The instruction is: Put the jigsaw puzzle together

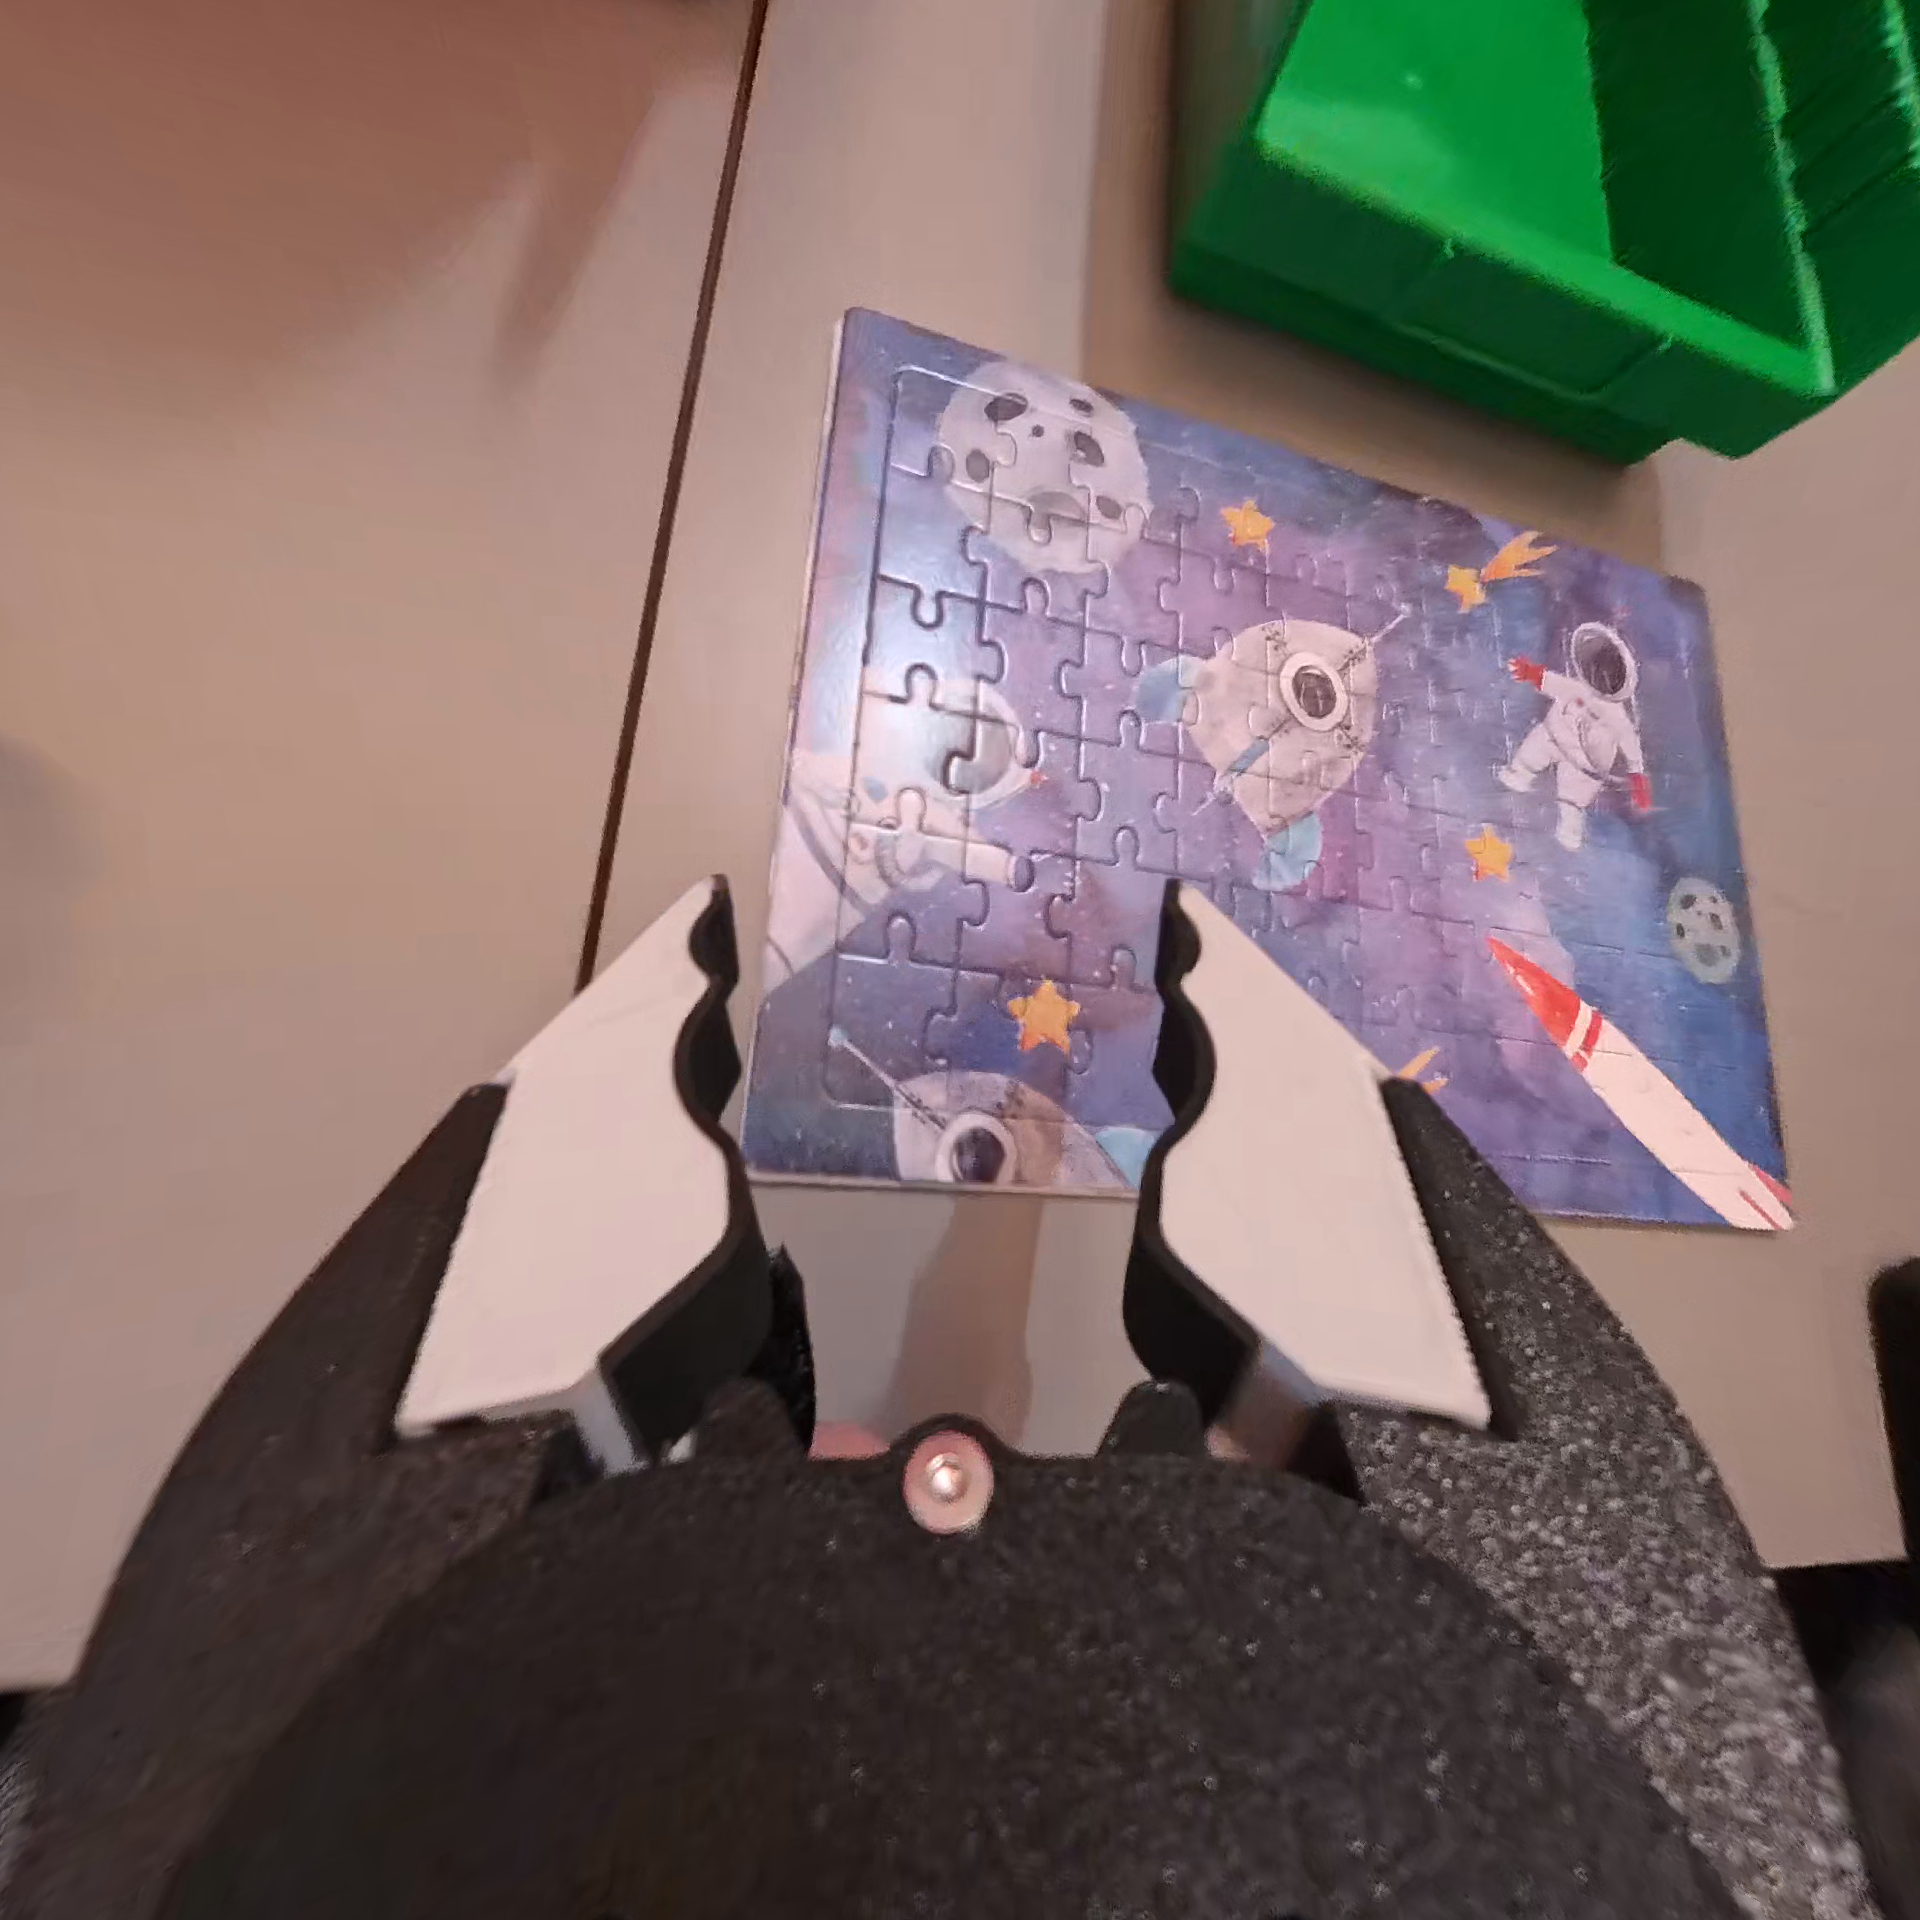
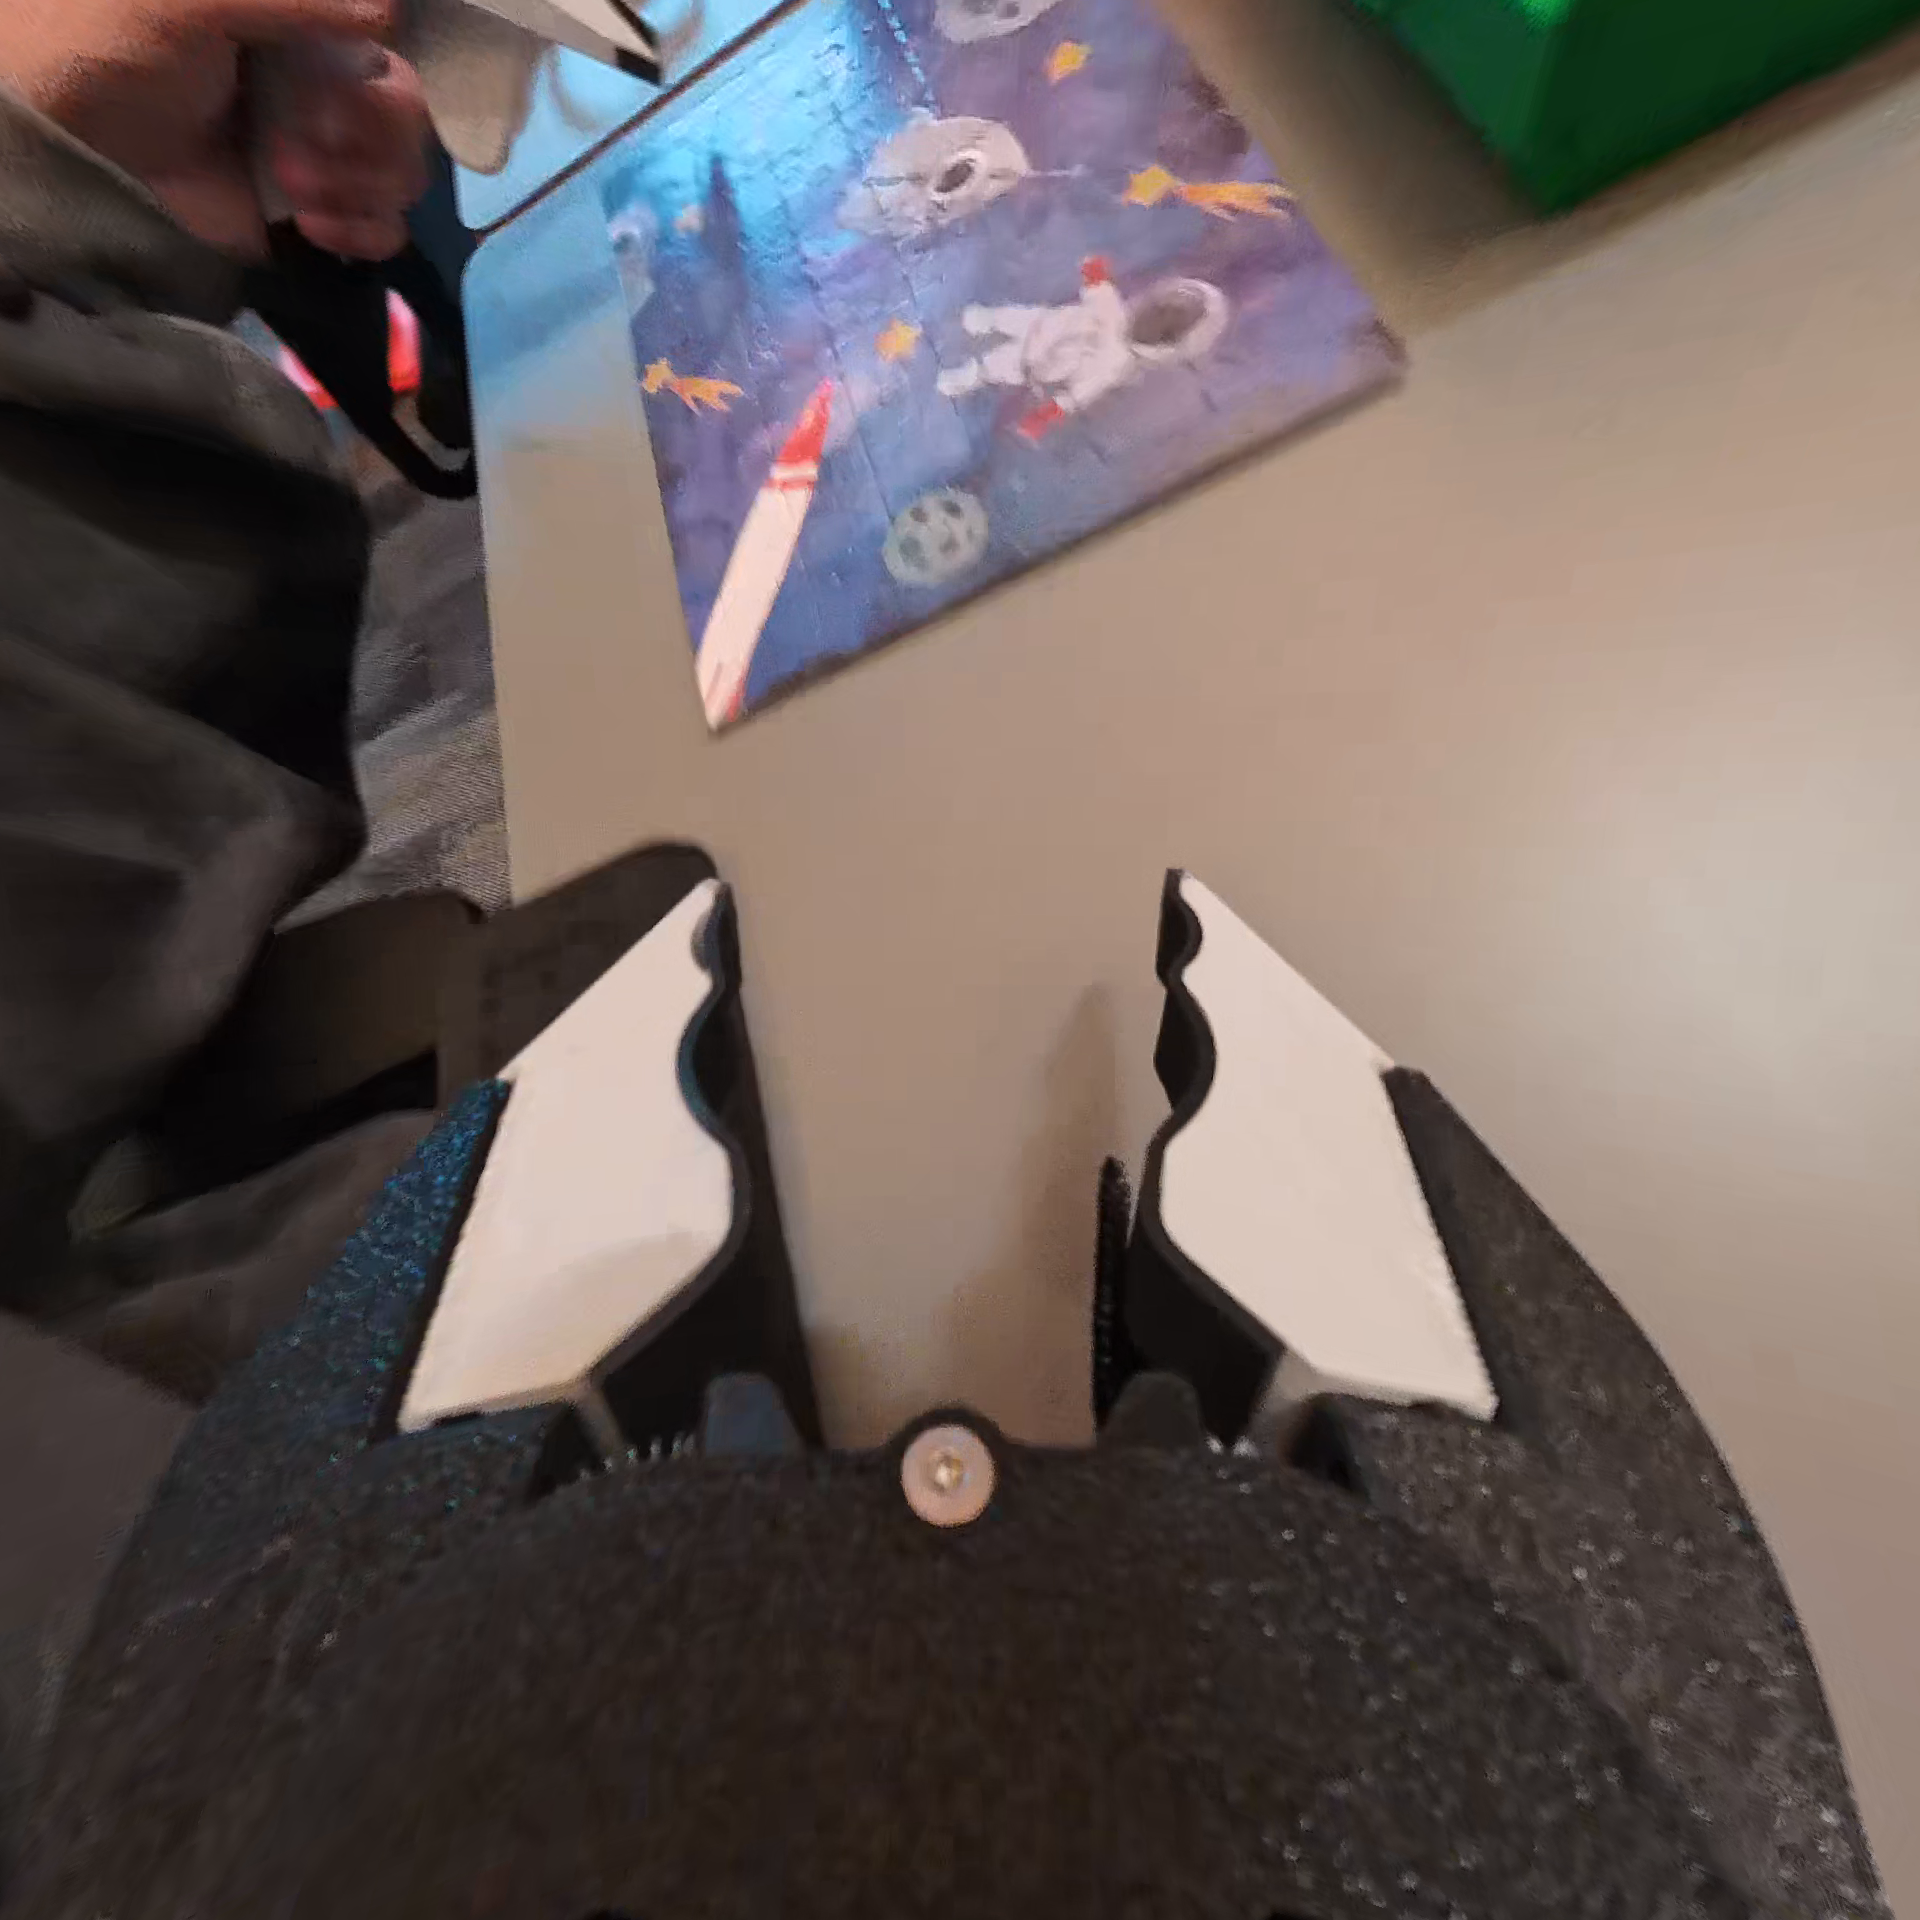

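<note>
Left tongs (image 1: 945, 914) wide, empty | right tongs (image 2: 945, 904) wide, empty | jigsaw puzzle (image 1: 1299, 748) ahead, flat on table (image 2: 1351, 831)

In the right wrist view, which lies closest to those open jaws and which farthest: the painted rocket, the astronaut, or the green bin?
From the right gripper, jaws open and empty:
1. The red and white rocket, at the puzzle's near corner, ahead and slightly left.
2. The astronaut, farther in on the puzzle, ahead and slightly right.
3. The green bin, beyond the puzzle, far right corner of the view.

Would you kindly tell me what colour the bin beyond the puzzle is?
Bright green; the bin shows best in the left wrist view, beyond the space-themed jigsaw puzzle.
</note>
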A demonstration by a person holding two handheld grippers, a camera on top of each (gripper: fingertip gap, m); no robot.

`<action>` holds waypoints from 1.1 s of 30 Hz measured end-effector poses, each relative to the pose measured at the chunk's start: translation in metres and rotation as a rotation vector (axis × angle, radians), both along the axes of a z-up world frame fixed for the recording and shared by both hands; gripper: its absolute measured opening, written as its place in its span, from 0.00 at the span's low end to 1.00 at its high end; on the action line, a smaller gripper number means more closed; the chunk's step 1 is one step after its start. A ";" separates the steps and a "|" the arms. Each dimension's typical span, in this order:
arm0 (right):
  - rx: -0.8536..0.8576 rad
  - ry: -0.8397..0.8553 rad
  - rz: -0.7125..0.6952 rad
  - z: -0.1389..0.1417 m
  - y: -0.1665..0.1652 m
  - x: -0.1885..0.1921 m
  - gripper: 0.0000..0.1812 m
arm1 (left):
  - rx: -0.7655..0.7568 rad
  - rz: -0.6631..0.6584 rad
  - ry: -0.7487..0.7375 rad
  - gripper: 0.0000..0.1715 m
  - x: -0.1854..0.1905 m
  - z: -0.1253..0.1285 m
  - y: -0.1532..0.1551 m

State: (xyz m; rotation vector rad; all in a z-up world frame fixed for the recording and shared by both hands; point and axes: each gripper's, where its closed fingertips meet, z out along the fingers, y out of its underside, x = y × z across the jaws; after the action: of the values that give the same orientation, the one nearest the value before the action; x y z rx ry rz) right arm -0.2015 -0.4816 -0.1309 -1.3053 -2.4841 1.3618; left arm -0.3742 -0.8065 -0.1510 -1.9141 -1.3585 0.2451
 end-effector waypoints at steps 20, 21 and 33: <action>-0.226 -0.032 0.025 -0.014 -0.100 -0.051 0.54 | -0.038 -0.066 -0.001 0.56 0.011 -0.024 0.018; -0.274 -0.004 0.030 -0.003 -0.101 -0.051 0.54 | -0.046 -0.061 -0.002 0.57 0.012 -0.025 0.016; -0.670 -0.167 -0.031 0.070 -0.075 -0.025 0.37 | 0.082 -0.090 -0.050 0.56 0.045 -0.016 0.037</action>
State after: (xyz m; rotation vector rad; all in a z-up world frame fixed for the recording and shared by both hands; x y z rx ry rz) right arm -0.2265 -0.5569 -0.0610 -1.5920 -2.1470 2.2816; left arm -0.3293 -0.7699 -0.1672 -1.9186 -1.2909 0.0972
